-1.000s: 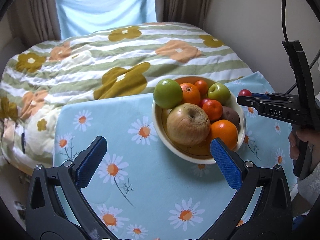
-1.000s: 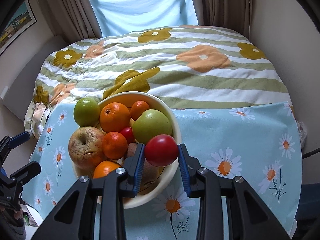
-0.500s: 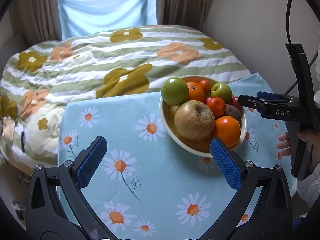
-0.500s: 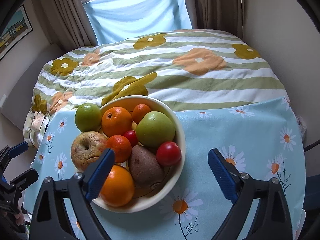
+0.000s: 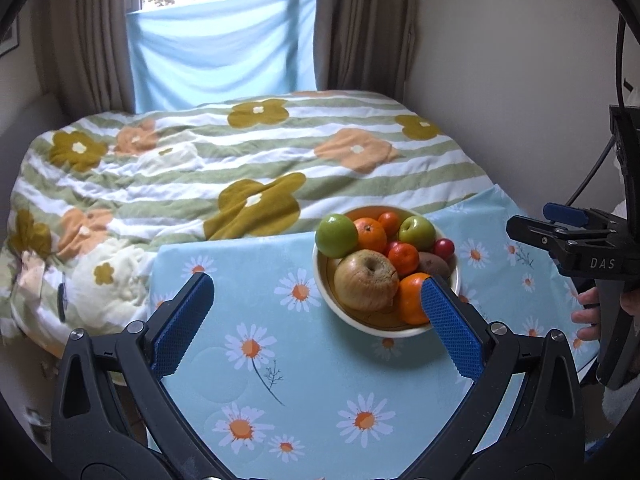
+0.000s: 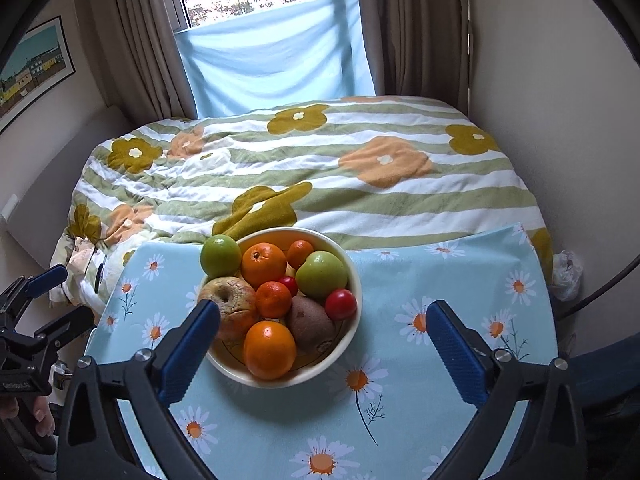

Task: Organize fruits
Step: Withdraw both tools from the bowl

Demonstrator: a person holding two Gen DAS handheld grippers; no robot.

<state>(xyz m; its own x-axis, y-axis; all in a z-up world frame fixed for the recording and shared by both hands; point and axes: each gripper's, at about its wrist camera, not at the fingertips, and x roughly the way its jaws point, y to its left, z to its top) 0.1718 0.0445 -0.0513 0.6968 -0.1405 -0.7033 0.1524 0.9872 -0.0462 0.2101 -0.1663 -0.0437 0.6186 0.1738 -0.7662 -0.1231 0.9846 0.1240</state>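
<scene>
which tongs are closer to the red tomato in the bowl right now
Right. The right tongs hang open just above the bowl's near side, the red tomato lying ahead between their fingers. The left tongs sit off to the bowl's far side, across the fruit.

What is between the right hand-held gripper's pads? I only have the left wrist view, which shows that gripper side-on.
Observer: Nothing. The right hand-held gripper is opening, jaws wide apart and empty.
Operator: Is anything lying past the table's right side?
Observer: A crumpled white plastic bag sits beside the bed, near the wall.
Operator: How does the red tomato sit?
Observer: The red tomato rests against the kiwi, by the rim of the bowl.
</scene>
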